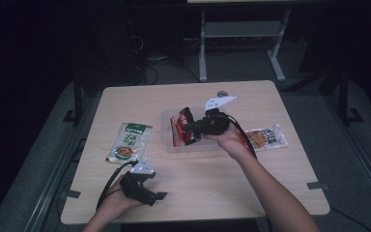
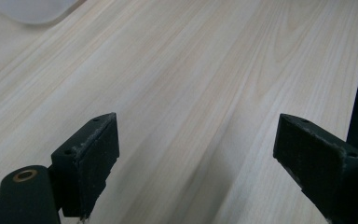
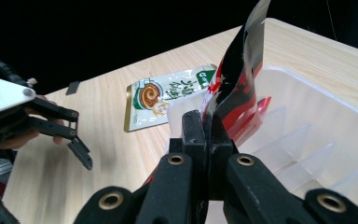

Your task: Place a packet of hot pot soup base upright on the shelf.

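My right gripper (image 1: pixel 192 129) (image 3: pixel 206 126) is shut on a red and black snack packet (image 1: pixel 188 123) (image 3: pixel 235 88), held upright over the clear plastic bin (image 1: pixel 166 126) (image 3: pixel 317 107) in the middle of the table. Inside the bin, slanted clear dividers (image 3: pixel 303 140) show, and another red packet (image 1: pixel 176 131) leans at its left side. My left gripper (image 1: pixel 160 195) (image 2: pixel 196 154) rests low near the table's front edge, open, with only bare wood between its jaws. It also appears at the left in the right gripper view (image 3: pixel 81 144).
A green and white snack packet (image 1: pixel 128 142) (image 3: pixel 168 95) lies flat left of the bin. A white and orange packet (image 1: pixel 266 137) lies to the bin's right. A small round object (image 1: pixel 221 93) sits near the table's far edge. Tape marks (image 1: pixel 316 185) sit at the front corners.
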A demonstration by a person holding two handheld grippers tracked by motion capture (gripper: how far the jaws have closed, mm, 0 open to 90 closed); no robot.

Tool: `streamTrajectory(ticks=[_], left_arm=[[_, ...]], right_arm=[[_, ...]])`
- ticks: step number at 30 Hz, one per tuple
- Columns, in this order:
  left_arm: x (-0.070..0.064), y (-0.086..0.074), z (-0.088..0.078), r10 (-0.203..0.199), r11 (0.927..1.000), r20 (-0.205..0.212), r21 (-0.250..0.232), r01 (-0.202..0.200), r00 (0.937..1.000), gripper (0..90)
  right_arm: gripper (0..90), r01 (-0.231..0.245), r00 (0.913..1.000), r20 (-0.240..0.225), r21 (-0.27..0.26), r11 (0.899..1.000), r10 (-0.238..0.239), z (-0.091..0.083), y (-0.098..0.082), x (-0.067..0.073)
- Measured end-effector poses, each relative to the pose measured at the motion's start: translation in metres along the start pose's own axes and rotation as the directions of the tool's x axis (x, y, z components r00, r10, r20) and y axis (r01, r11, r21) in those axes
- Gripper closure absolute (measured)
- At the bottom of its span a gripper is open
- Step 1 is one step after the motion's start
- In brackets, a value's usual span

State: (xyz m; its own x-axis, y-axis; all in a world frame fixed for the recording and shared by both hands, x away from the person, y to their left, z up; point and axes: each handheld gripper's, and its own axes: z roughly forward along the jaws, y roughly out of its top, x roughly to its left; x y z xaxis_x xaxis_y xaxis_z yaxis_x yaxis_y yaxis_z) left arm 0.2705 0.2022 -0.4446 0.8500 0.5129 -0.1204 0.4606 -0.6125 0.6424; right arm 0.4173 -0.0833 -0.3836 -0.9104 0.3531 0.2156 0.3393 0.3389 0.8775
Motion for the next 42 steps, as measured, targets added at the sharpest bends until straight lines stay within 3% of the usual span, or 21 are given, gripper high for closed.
streamTrajectory(ticks=[1,5,12,23,33,34,39,42], left_arm=[[-0.002,-0.002,0.000,-0.023,0.9997,-0.001,-0.011,0.023,0.9997,13.7],[-0.002,-0.005,-0.002,-0.023,0.9997,-0.008,0.000,0.023,0.9997,13.7],[-0.006,-0.012,-0.006,-0.058,0.9983,-0.017,-0.010,0.058,0.9982,13.7],[-0.005,-0.018,-0.009,-0.070,0.9975,-0.034,0.000,0.070,0.9970,13.7],[-0.004,-0.018,-0.008,-0.069,0.9976,-0.033,-0.006,0.069,0.9970,13.7],[-0.003,-0.017,-0.008,-0.064,0.9980,-0.033,-0.005,0.063,0.9974,13.7],[-0.002,-0.014,-0.007,-0.054,0.9985,-0.029,-0.005,0.054,0.9981,13.7],[-0.001,-0.012,-0.006,-0.042,0.9991,-0.025,-0.004,0.042,0.9988,13.7]], right_arm=[[89.4,0.003,1.0000,0.001,0.002,1.000,-0.003,0.002,0.000,-0.001],[89.3,0.006,1.0000,0.001,0.018,1.000,-0.006,0.009,0.000,-0.003],[89.2,0.009,1.0000,0.003,0.039,0.999,-0.009,0.020,0.001,-0.007],[87.6,-0.001,0.9999,0.013,0.054,0.999,0.000,0.032,-0.002,-0.012],[68.6,0.002,0.9991,0.042,0.041,0.999,-0.004,0.029,0.000,-0.010],[61.6,0.002,0.9992,0.039,0.034,0.999,-0.004,0.028,0.001,-0.009],[45.9,-0.010,0.9986,0.053,0.019,1.000,0.009,0.022,0.003,-0.006],[42.6,-0.007,0.9979,0.064,0.017,1.000,0.006,0.019,0.004,-0.004]])
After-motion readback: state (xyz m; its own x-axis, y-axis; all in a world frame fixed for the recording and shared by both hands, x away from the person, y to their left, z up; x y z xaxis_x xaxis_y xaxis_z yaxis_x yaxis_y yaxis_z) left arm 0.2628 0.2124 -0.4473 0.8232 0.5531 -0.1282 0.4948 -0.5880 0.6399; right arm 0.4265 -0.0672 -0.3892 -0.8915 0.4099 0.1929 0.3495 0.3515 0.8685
